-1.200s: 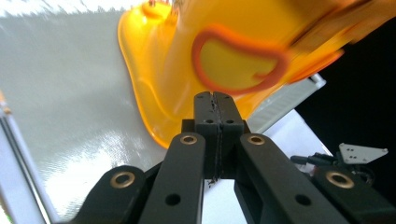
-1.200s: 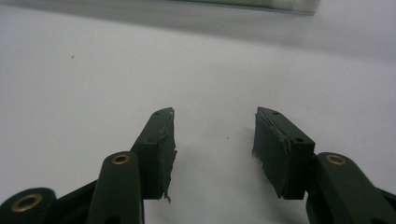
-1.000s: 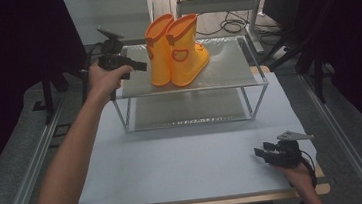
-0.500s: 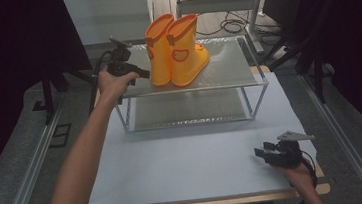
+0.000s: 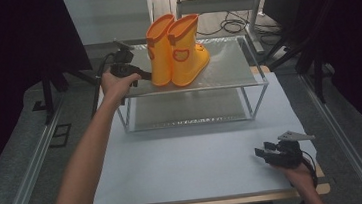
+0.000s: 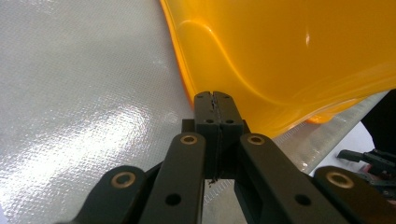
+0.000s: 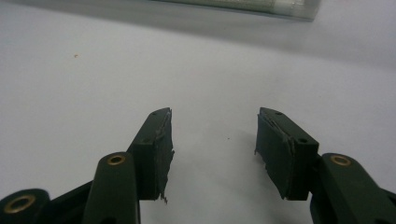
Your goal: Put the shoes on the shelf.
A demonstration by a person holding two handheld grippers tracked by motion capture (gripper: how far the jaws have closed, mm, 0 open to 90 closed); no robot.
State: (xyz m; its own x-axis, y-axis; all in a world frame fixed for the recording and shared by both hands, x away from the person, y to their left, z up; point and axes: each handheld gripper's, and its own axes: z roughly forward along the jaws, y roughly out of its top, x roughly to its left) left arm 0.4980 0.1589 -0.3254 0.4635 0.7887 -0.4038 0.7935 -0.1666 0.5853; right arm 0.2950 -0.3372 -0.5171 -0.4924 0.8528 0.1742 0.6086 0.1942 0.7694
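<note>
left gripper (image 5: 142,75) jaws pressed together, at boots' (image 5: 176,49) left heel on shelf (image 5: 226,72) | right gripper (image 5: 269,152) jaws wide, well apart, near right surface (image 5: 184,152)

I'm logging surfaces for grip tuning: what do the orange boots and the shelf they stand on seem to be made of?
The orange boots look like glossy moulded rubber or PVC: smooth skin with sharp highlights in the left gripper view. The shelf top looks like a fine woven or embossed silvery sheet with a soft sheen, on a thin metal-looking frame; which exactly is unclear.
</note>
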